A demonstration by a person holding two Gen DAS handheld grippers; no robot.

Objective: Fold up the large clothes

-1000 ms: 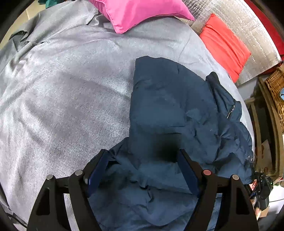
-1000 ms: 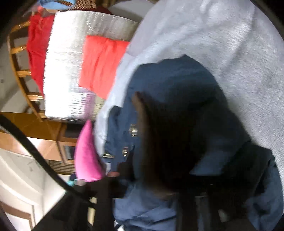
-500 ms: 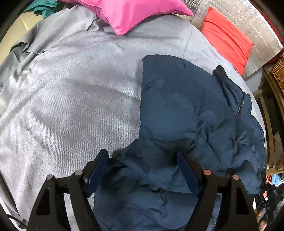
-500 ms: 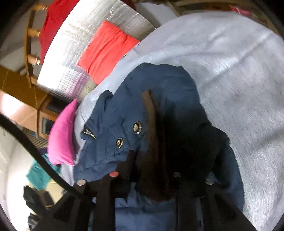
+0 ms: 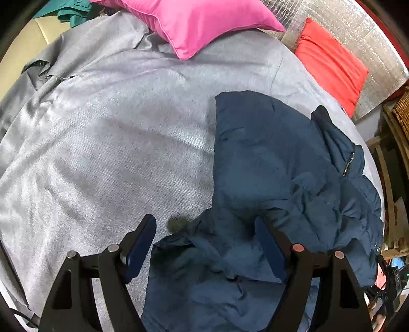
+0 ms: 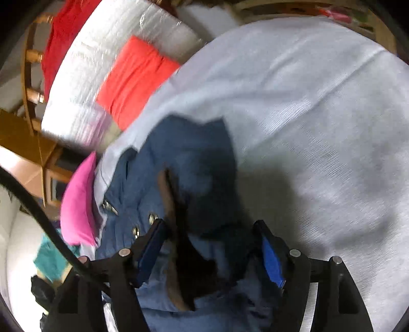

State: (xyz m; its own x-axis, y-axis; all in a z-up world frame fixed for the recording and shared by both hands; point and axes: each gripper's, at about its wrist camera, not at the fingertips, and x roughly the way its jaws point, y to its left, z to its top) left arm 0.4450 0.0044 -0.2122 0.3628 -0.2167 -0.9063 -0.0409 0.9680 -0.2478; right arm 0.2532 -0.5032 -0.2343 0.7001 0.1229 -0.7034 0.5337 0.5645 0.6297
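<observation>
Navy jacket (image 5: pixel 268 163) near bed edge

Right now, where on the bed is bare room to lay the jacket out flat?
The grey bedcover lies bare between the pink pillow and the navy puffer jacket. It is crowded toward the red cushion, where the jacket bunches at the bed's edge.
</observation>
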